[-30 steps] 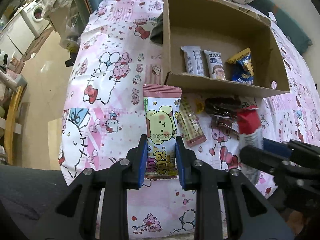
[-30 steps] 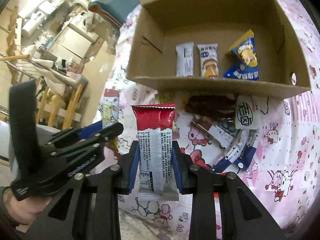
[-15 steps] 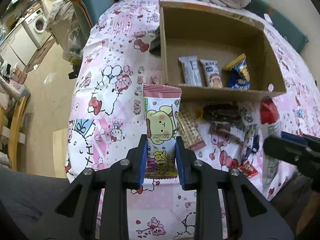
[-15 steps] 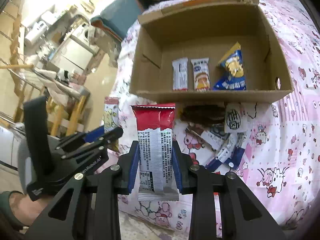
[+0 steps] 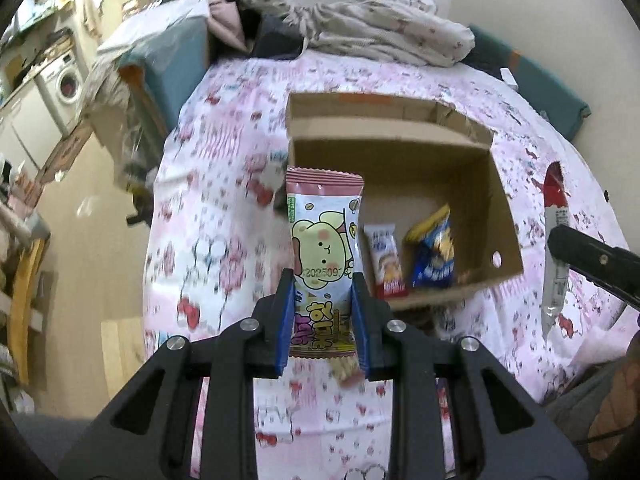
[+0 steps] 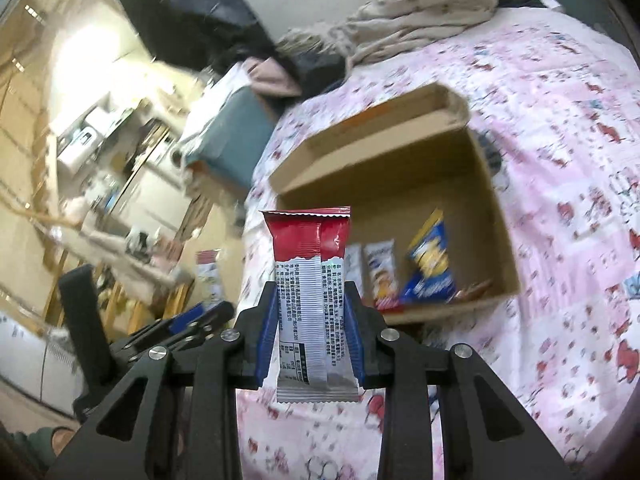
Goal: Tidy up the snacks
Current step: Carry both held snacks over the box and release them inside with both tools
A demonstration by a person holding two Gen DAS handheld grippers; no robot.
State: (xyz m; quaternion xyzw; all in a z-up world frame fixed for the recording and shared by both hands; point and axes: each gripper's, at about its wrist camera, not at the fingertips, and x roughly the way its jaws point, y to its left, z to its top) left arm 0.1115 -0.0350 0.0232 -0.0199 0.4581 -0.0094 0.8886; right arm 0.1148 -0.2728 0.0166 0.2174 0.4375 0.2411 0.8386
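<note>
My left gripper (image 5: pixel 322 304) is shut on a pink and yellow cartoon snack pack (image 5: pixel 324 248), held upright above the bed in front of the open cardboard box (image 5: pixel 486 184). My right gripper (image 6: pixel 310 324) is shut on a red and white snack bar (image 6: pixel 308 292), also held upright before the box (image 6: pixel 492 200). Inside the box lie a small white snack pack (image 5: pixel 386 260) and a blue and yellow pack (image 5: pixel 434 256); they also show in the right wrist view as the white pack (image 6: pixel 382 276) and the blue pack (image 6: pixel 430 264). The right gripper with its bar (image 5: pixel 554 240) shows at the right of the left wrist view.
The box sits on a bed with a pink cartoon-print sheet (image 5: pixel 216 208). Bundled bedding (image 5: pixel 384 32) lies beyond the box. The floor and a washing machine (image 5: pixel 66 80) are to the left. The left gripper's body (image 6: pixel 160 332) shows at the left of the right wrist view.
Both grippers have risen and tilted up with their snacks; the box now sits lower and farther in view. The loose snacks in front of the box have dropped out of sight.
</note>
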